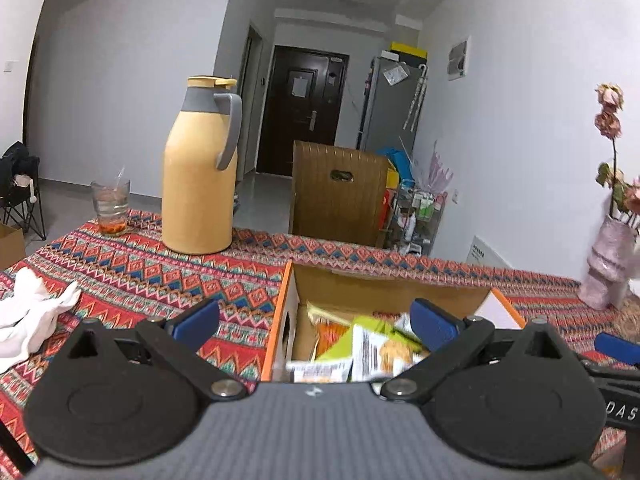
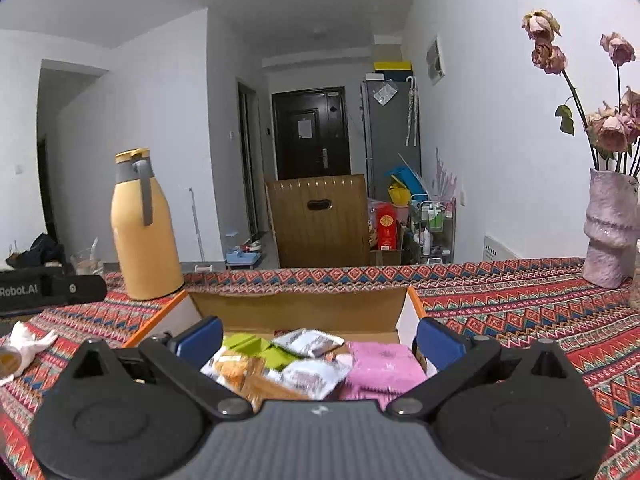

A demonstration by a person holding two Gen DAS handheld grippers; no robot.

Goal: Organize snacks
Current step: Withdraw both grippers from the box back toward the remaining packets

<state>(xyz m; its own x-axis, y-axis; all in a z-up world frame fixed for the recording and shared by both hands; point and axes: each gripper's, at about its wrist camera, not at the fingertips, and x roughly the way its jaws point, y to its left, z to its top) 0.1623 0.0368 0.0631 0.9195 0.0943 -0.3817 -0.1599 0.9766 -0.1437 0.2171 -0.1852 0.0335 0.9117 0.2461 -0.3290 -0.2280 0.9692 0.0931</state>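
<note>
The snacks [image 2: 304, 364] lay heaped in an open cardboard box [image 2: 296, 310] on the patterned surface [image 2: 520, 320], and both grippers hung just above its near edge. Nearest in the right wrist view, the right gripper [image 2: 318, 338] had its blue fingers [image 2: 200, 340] spread as wide as they would go, with nothing between them but air; below that gap sat a pink packet [image 2: 380, 364], some silvery sachets [image 2: 308, 342], green packs [image 2: 250, 346] and orange wrappers, all blurred and overlapping. The left gripper [image 1: 316, 322] likewise stood wide and empty over the box's left part, where a green-and-white packet [image 1: 372, 344] leaned up on edge. To my eye the sorting looked well along, with no loose snack showing on the cloth, though what lay below the cameras was hidden. To do this step well, I judged each gripper should pull straight up and clear of the box walls, since the upright flaps sat close to the fingers and could snag and drag the light box. If another packet needed squaring, the leaning green one looked the likeliest; a flat pinch across its short side would suit. Further back stood a yellow thermos jug [image 1: 200, 168], a glass [image 1: 110, 208] and, to the right, a pink vase [image 2: 610, 228] of dried roses, all well apart from the box.
</note>
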